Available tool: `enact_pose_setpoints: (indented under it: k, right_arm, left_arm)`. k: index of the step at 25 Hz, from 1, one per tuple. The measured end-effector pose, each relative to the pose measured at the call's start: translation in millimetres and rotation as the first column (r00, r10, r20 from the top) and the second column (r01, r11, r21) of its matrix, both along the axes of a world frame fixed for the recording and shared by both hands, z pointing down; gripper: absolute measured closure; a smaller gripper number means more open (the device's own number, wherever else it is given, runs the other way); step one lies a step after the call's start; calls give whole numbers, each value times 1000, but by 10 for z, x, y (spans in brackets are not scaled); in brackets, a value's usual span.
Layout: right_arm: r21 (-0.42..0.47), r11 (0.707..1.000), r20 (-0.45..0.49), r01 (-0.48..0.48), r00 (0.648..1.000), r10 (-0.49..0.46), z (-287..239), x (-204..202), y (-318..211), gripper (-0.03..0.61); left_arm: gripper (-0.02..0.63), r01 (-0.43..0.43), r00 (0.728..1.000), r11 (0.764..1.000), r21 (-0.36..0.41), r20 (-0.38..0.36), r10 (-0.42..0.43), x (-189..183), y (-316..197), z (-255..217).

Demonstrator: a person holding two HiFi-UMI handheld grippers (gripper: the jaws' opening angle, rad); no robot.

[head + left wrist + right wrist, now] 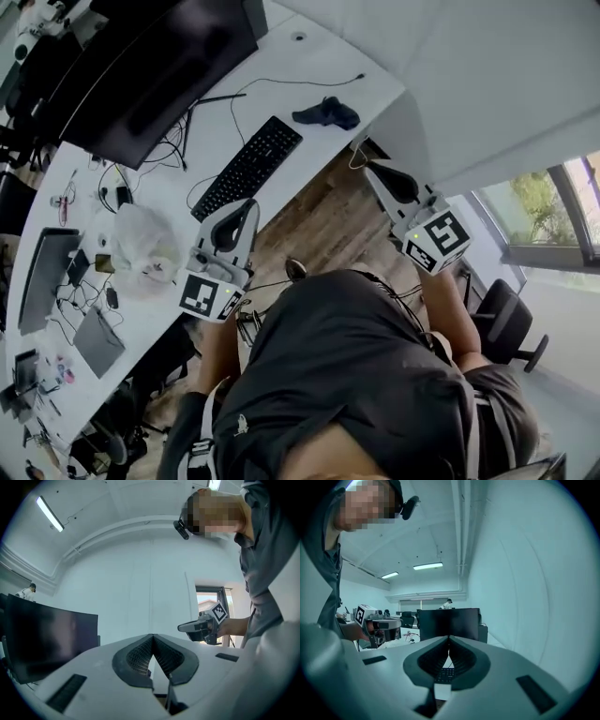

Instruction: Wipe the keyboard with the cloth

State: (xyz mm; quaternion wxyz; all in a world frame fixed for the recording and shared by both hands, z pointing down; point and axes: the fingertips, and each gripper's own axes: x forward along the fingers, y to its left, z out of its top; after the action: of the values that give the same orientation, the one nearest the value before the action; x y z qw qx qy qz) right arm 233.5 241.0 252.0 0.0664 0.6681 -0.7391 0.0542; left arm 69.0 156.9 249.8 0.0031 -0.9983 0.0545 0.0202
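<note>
**Status: both claws shut and empty, cloth lying free on desk**

1. Left gripper: raised in my left hand, just off the near edge of the white desk. Its own view shows the 2 jaws closed tip to tip with nothing between them. It points up toward the wall and ceiling, w/ the dark monitor at left.

2. Right gripper: raised in my right hand over the wood floor, near the desk corner. In its own view the jaws meet at the tips. They grip nothing.

3. Keyboard: black, lying at an angle on the desk in front of the monitor. No claw touches it. A strip of it shows thru the gap under the right jaws.

4. Cloth: dark blue, crumpled, on the desk beyond the keyboard's far end, near the desk edge. It is apart from the keyboard and from both claws.

5. Misc.: a clear plastic bag sits on the desk just left of the left gripper. A closed laptop lies further left among cables. An office chair stands to my right by the window.
</note>
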Motion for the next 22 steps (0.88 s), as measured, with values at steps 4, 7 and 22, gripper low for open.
enact_pose_setpoints:
  k: [4,7,22]
  right_arm:
    - [-44,999,21,-8,1000,9,101,-166,-283,569]
    - [-54,998,-6,33,999,-33,47,-149,-650,569]
    - [-93,969,82,229,972,-222,478,886,-1856,569]
  left_arm:
    - [612,-18,999,1000,-13,31,18,-117,-214,118]
    - [612,14,1000,1000,-13,21,-13,-100,-490,98]
    - [612,231,968,967,-107,121,-218,679,-1245,334]
